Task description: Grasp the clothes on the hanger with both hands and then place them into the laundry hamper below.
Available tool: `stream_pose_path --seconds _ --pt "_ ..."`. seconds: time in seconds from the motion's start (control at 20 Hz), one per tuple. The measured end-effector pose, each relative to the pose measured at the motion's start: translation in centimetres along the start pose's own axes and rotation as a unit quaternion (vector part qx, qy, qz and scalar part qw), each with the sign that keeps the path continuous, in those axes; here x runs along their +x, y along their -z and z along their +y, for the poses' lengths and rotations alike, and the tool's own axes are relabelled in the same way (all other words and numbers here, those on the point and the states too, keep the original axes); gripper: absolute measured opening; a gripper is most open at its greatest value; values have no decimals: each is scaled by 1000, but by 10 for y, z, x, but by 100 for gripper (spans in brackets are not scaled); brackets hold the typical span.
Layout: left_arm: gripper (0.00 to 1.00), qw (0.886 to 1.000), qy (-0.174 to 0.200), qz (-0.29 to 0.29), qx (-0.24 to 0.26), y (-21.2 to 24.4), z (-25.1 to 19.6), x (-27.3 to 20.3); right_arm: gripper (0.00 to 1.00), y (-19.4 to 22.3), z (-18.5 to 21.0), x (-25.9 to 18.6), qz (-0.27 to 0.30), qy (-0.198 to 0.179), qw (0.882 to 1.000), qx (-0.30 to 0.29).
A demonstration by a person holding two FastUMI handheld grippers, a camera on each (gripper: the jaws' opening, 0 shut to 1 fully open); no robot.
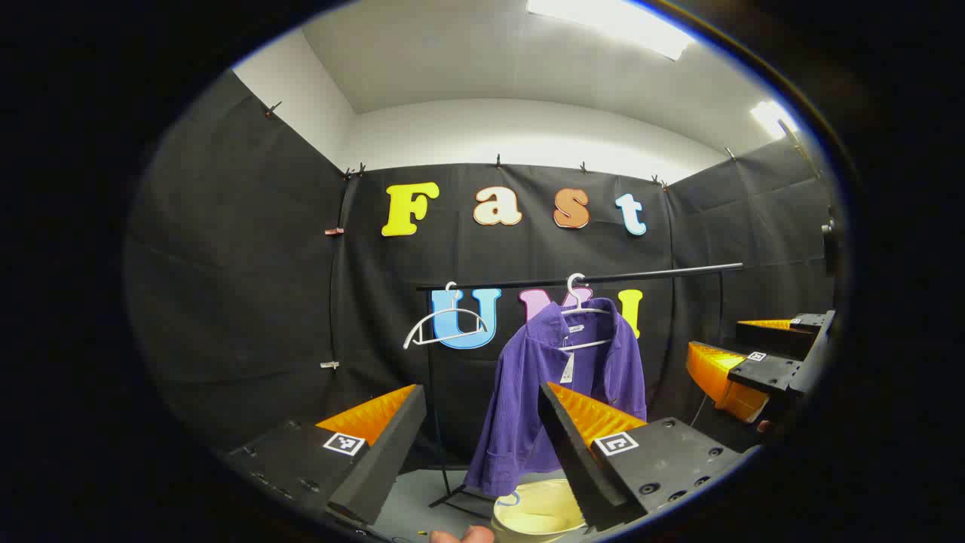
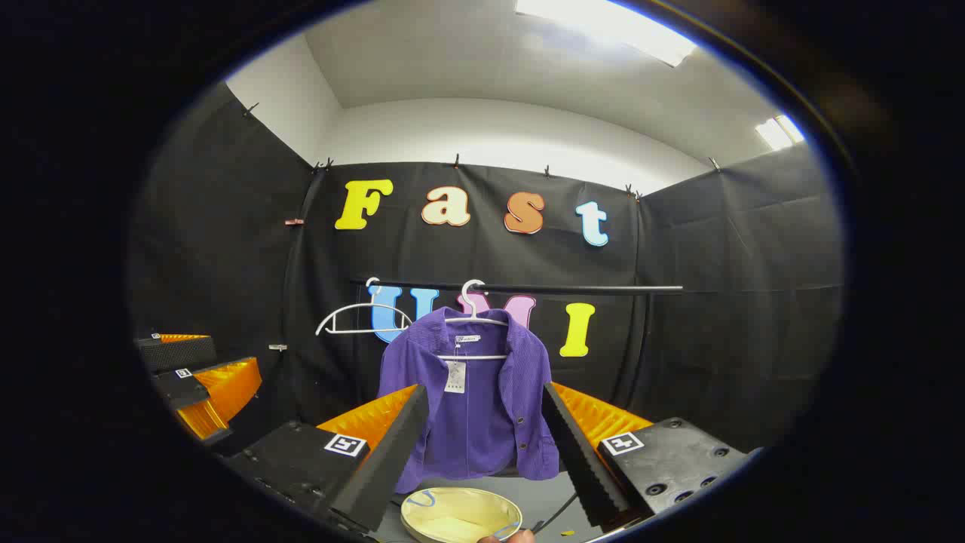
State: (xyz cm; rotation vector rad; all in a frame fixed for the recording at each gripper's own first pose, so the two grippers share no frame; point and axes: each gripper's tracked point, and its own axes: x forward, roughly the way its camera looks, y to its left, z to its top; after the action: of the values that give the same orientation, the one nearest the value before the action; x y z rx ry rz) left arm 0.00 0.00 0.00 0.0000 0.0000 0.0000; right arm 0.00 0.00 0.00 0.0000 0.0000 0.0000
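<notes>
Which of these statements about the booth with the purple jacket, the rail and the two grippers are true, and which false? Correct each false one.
1. The purple corduroy jacket hangs on a white hanger on the black metal rail. True.
2. A second white hanger on the rail carries a shirt. False: it is bare.
3. The pale yellow round hamper sits below the jacket. True.
4. The right gripper is shut on the jacket. False: its fingers are apart, short of it.
5. The left gripper is open. True.
</notes>
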Motion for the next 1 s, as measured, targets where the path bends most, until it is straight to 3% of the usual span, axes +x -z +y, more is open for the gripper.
stream_pose_path --seconds 1.0 --pt "94 1000 15 -3 8 -1 0 1 97 2 -3 -6 -2 20 1000 0"
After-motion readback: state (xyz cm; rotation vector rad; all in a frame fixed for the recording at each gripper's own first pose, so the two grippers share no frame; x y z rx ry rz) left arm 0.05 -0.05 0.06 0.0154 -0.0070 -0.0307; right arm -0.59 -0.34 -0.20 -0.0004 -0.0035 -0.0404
